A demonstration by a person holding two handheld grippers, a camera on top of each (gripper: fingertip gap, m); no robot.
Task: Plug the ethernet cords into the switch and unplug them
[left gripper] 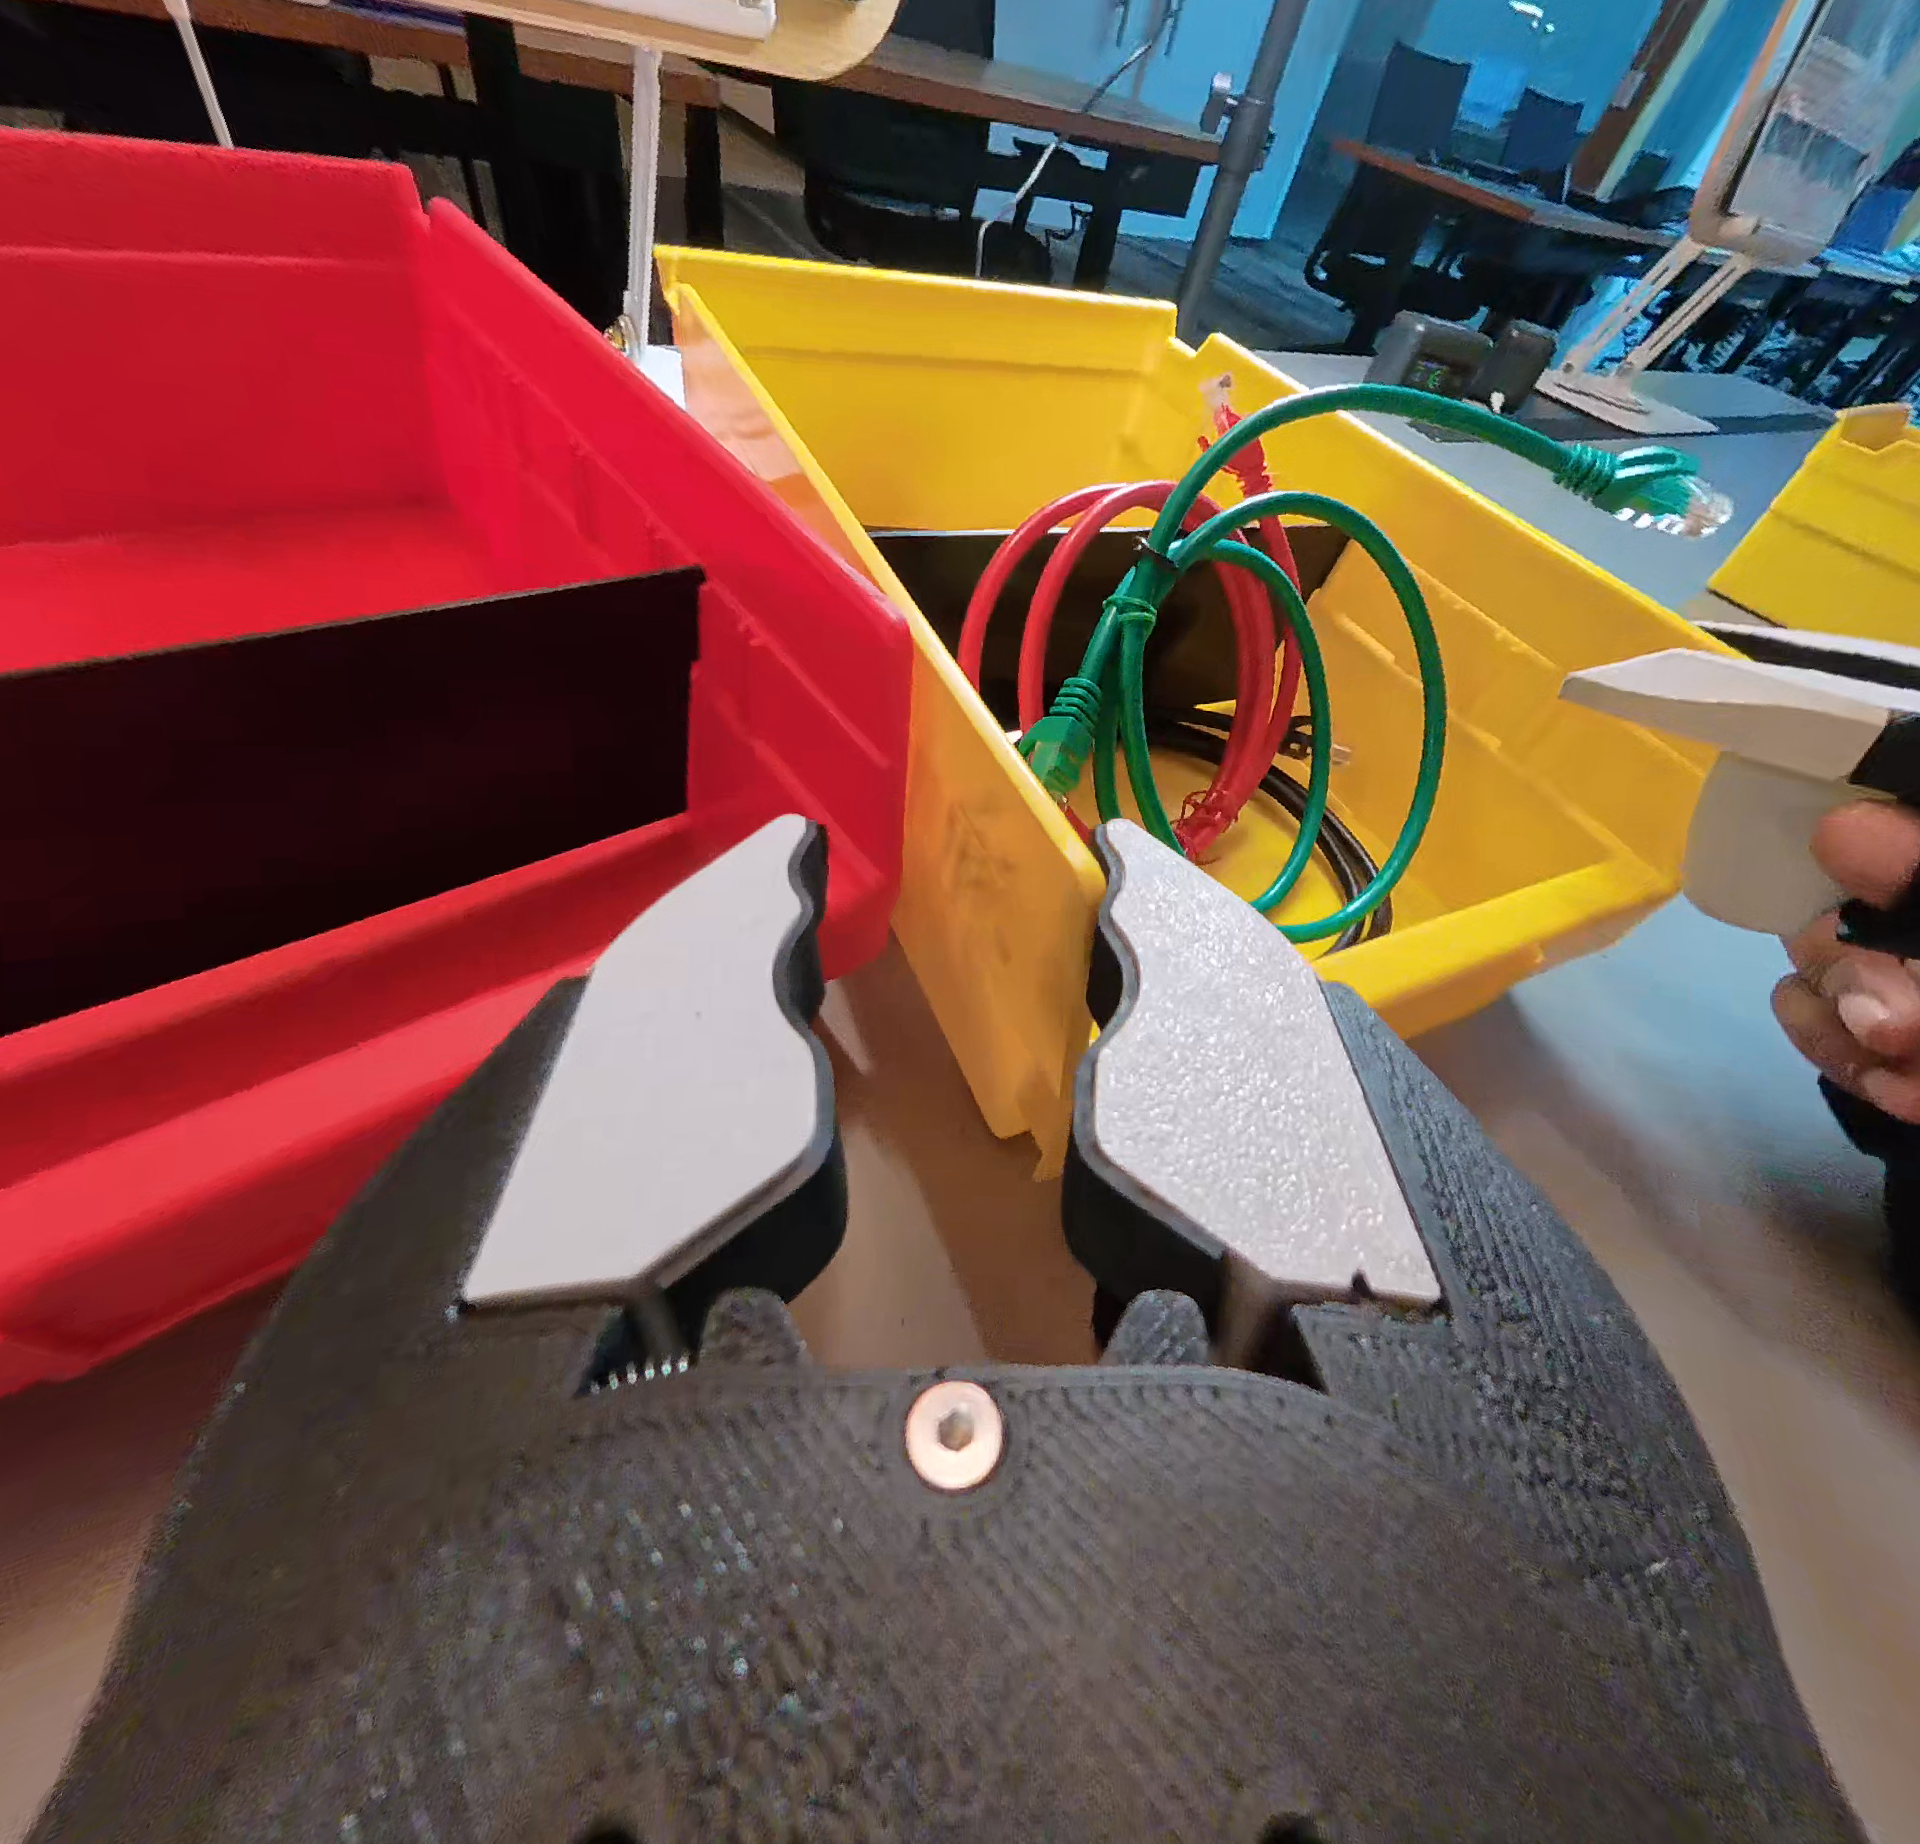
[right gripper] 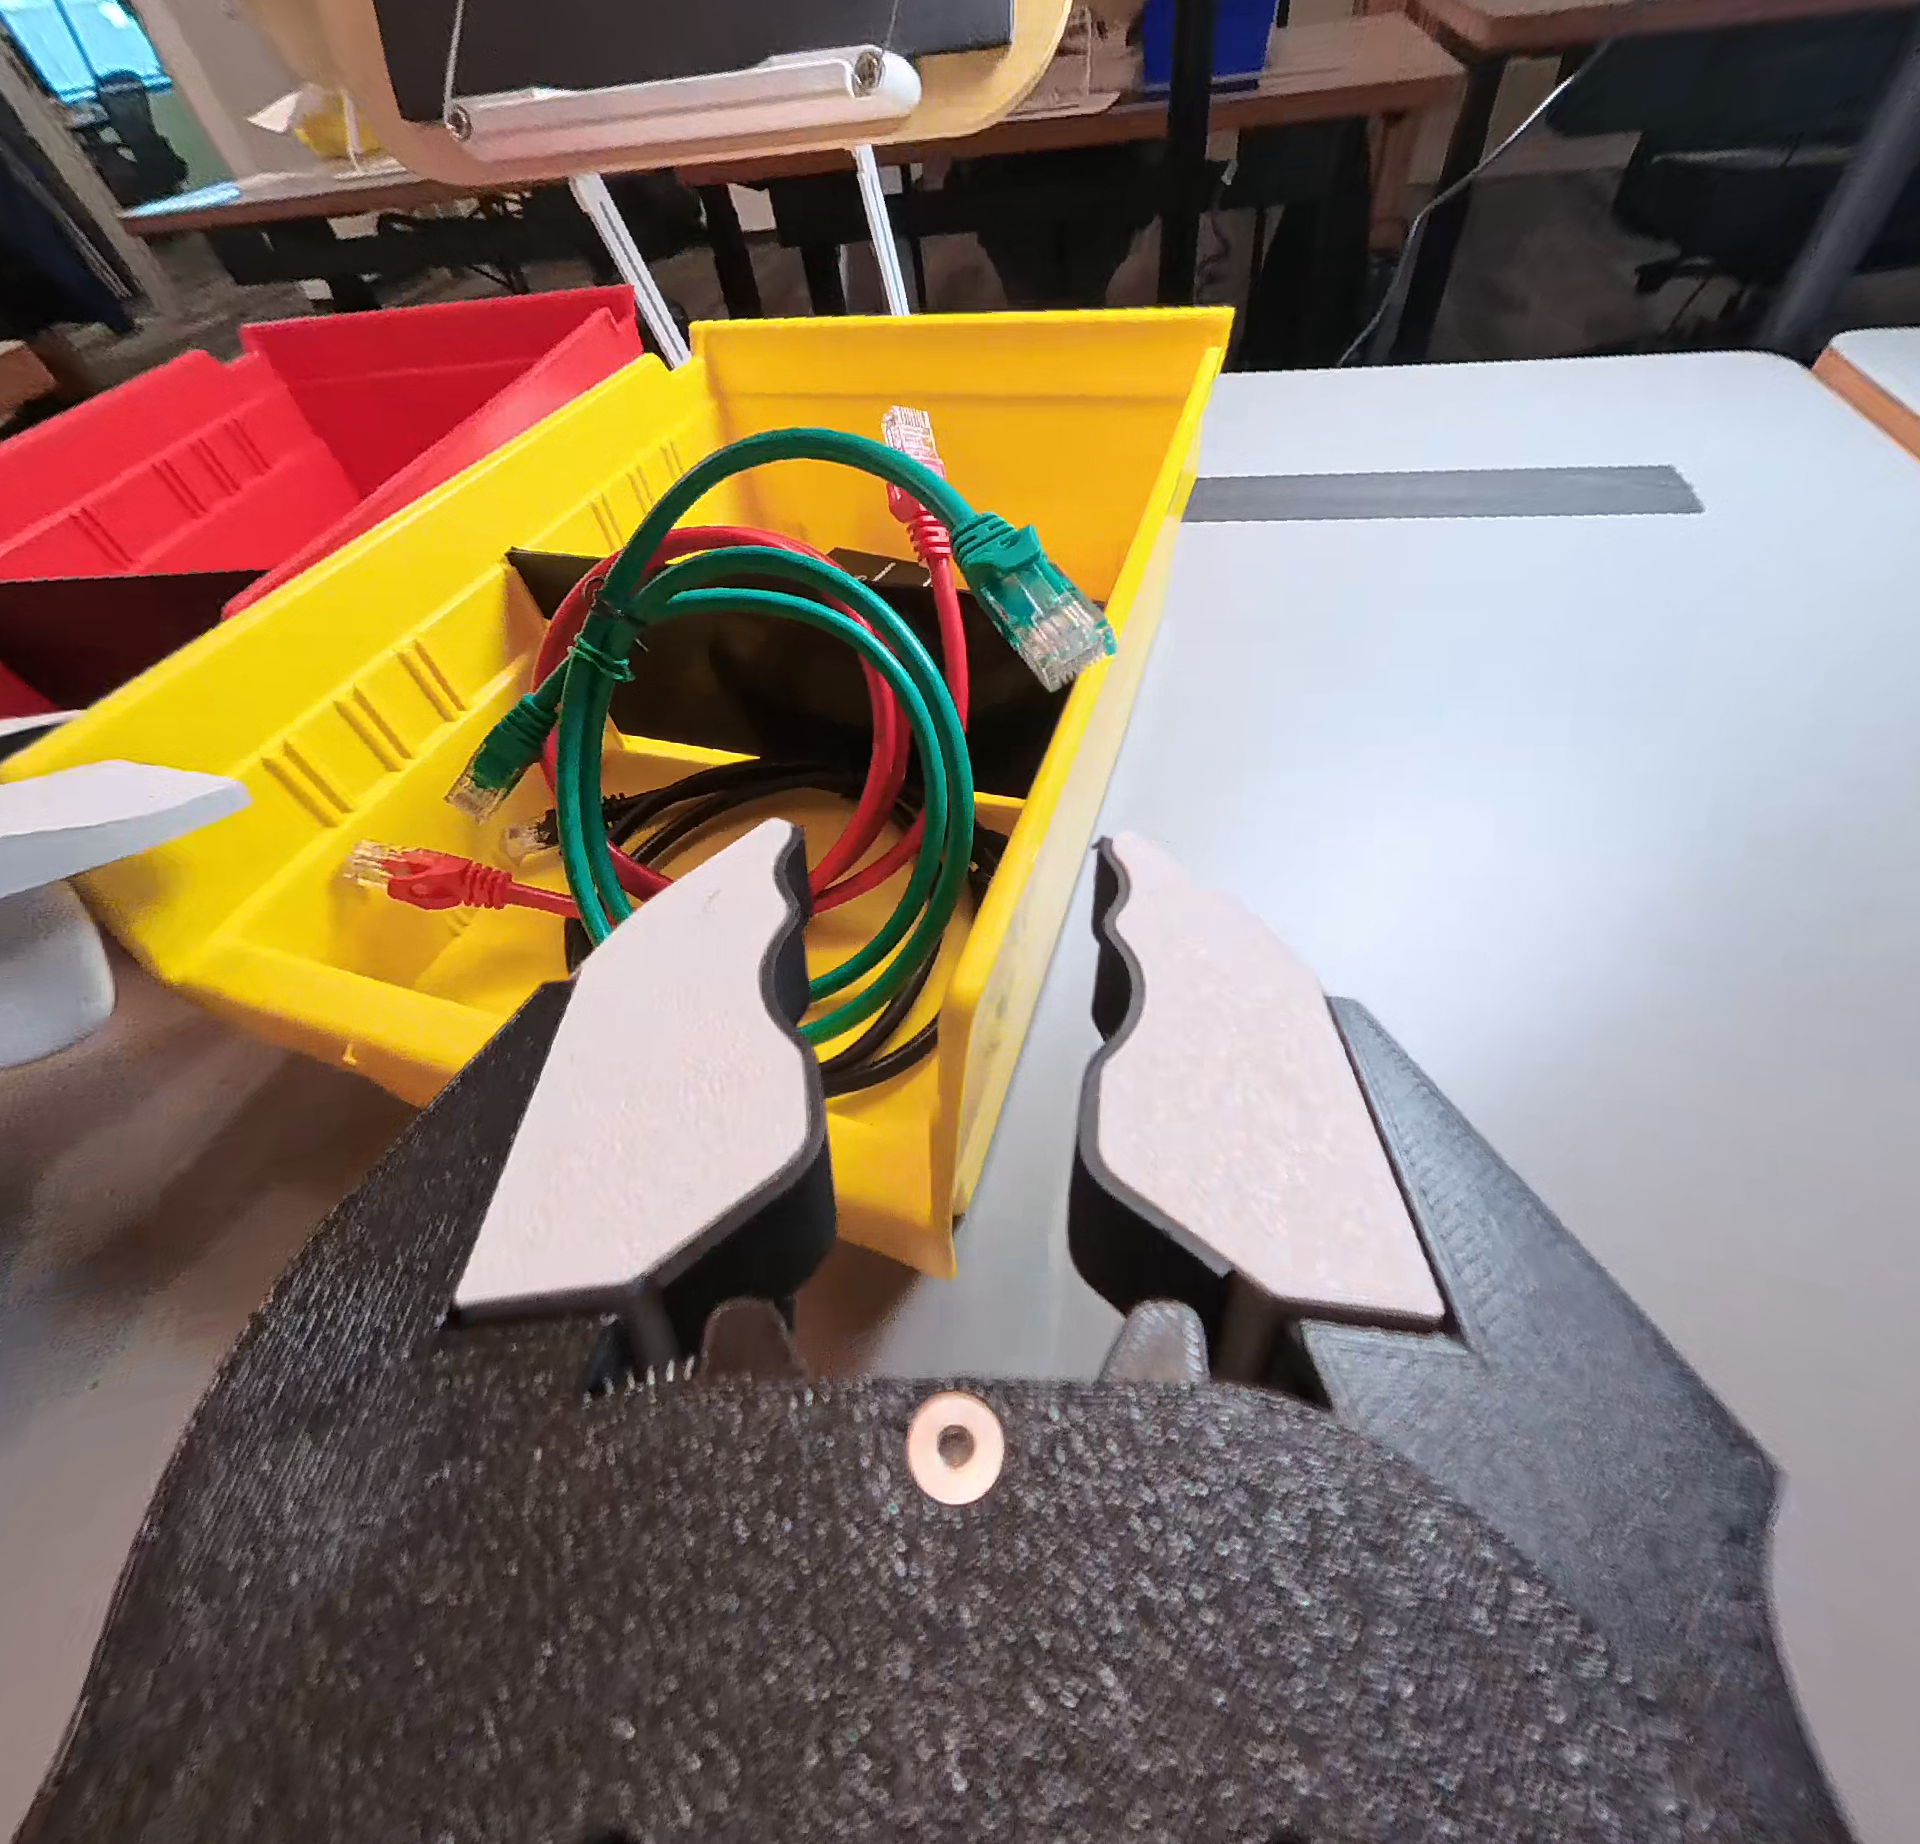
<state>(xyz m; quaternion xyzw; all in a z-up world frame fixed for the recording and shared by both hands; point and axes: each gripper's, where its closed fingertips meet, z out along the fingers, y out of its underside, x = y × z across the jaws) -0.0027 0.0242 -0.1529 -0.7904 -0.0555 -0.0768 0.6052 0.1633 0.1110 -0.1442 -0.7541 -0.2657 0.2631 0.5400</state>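
office desks and chairs filled the background. on the worktop a yellow bin sat beside a red bin, probably to keep parts sorted. coiled green cord, red cord and black cord lay inside it, tie-bound. left gripper and right gripper hung apart, empty, straddling its near corners. no switch identifiable; no legible writing.

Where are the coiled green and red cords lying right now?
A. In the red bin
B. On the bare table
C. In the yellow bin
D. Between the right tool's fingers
C: the green cord and red cord coil together inside the yellow bin; both tools are open and hold nothing.
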